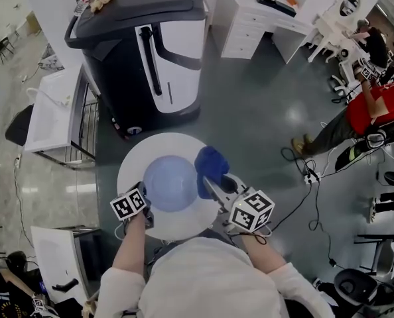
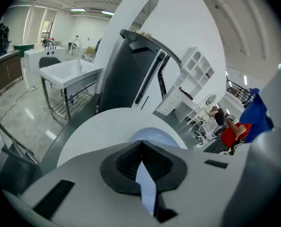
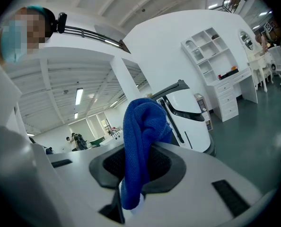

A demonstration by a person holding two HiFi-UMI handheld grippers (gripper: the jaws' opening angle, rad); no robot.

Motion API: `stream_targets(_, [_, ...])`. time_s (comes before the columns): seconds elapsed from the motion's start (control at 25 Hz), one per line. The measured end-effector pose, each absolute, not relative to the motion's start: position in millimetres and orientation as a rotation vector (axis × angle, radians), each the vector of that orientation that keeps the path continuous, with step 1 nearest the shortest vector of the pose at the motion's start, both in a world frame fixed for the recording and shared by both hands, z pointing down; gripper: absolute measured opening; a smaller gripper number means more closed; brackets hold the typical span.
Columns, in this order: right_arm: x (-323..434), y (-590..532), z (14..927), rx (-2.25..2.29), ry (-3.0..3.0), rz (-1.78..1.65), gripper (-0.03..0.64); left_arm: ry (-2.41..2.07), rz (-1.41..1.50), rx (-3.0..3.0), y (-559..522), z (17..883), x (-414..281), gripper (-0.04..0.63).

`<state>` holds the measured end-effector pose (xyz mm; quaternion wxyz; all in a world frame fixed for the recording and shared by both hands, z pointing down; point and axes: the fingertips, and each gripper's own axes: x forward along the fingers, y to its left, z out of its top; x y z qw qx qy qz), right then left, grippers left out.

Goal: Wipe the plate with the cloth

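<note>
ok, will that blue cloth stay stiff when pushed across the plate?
Likely floppy: the blue cloth sags in soft folds from the right gripper. Probably light, with a grippy knit weave. The plate, pinched at its rim by the left gripper, may tilt under pressure.

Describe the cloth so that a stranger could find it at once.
Start at the round white table before the big dark machine. At the pale plate's right edge, the right claw grips the cloth: the only deep blue, bunched-up thing there.

Blue cloth [image 3: 143, 122] in hand-held gripper [image 3: 139, 167]
</note>
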<state>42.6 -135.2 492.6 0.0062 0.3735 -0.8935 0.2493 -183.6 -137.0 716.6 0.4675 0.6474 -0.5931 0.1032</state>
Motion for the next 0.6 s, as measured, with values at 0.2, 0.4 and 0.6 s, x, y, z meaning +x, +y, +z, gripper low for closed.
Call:
stream_targets(0.2, [37,-136,493,1.156,-2.803,0.782,0.089,-1.441,0.108,1.708,-150,672,-173,0.032])
stream_targets(0.4, [35,-135,493,1.139,-2.813,0.783,0.089,-1.44,0.063,1.791,-151,641,-164,0.032])
stream_targets(0.6, [32,-135,492,1.126,-2.819,0.777,0.089,-1.418,-0.002,1.879,-149,605,-155,0.032])
